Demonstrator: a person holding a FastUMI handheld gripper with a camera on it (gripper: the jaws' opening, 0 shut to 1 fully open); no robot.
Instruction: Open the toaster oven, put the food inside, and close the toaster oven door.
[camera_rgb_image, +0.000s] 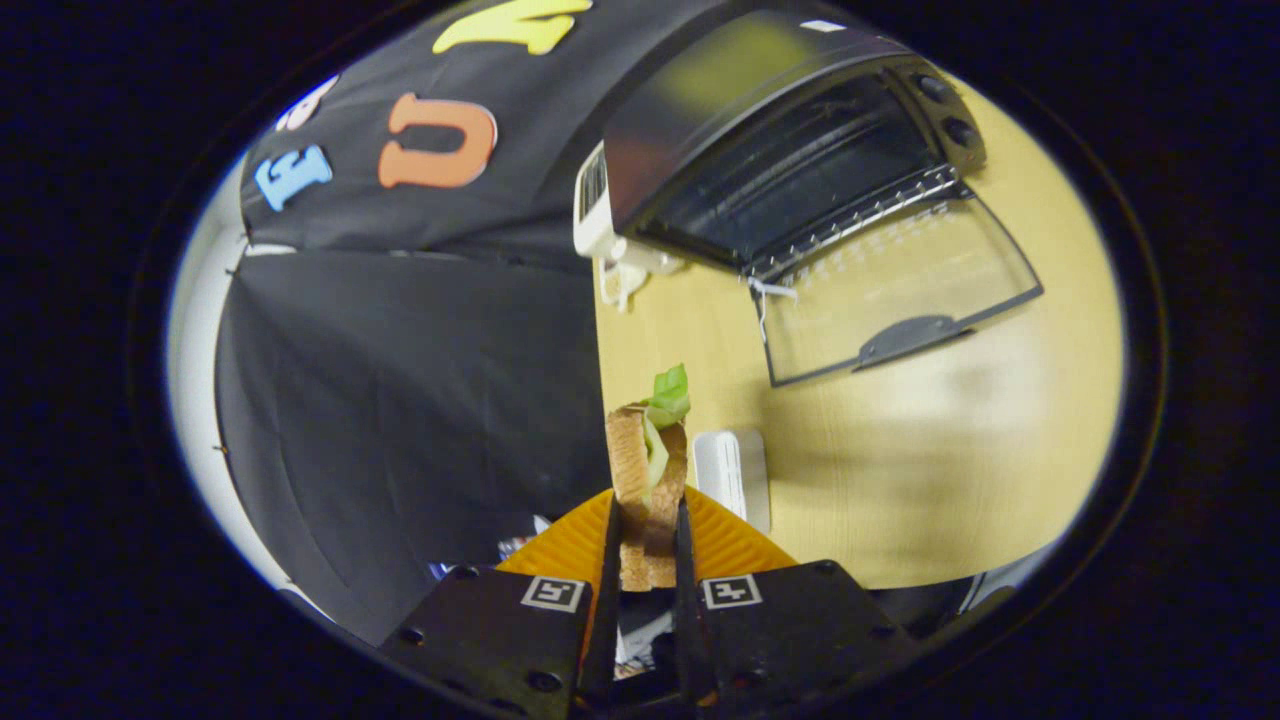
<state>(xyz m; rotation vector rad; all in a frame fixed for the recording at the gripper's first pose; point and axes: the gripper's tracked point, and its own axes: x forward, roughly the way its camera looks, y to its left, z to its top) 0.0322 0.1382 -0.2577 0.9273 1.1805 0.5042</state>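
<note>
Door stage complete: the toaster oven (790, 170) stands open, the gripper (647, 530) clamps the sandwich (648, 470) well short of it; loading and closing remain.

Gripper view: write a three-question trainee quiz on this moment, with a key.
1. True or false: the toaster oven door is shut.
2. What is the gripper holding? A) sandwich B) white plate C) nothing
3. Fill in: the wire rack sits at the oven's open ____.

Key: 1 false, the glass door lies folded down on the table. 2 A, both fingers press on the sandwich. 3 mouth.
</note>
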